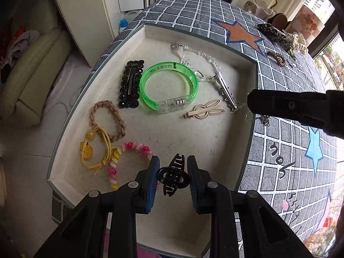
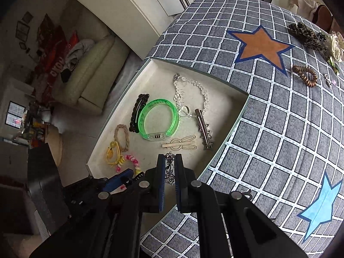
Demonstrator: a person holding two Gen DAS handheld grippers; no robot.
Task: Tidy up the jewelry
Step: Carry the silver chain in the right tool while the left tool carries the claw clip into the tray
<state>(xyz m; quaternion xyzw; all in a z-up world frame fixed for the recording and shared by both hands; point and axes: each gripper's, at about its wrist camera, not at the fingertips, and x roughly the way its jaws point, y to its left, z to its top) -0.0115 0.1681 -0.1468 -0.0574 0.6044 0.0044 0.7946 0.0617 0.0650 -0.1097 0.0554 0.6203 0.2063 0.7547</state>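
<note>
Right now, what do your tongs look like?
Both are black plastic. The left tongs and right tongs each have two flat fingers lined with ribbed blue pads, joined by angled black bars with round silver pins. No cables or markings show.

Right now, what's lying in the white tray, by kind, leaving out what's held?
Hair clips: 3 (black beaded snap clip, beige bunny-shaped clip, silver starred clip)
Bracelets: 3 (green translucent plastic bangle, clear bead chain, pink-and-yellow bead string)
Cord loops: 2 (tan braided loop, yellow cord tie)
Total: 8

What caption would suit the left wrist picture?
Left tongs hold a black claw clip over a jewelry tray.
</note>
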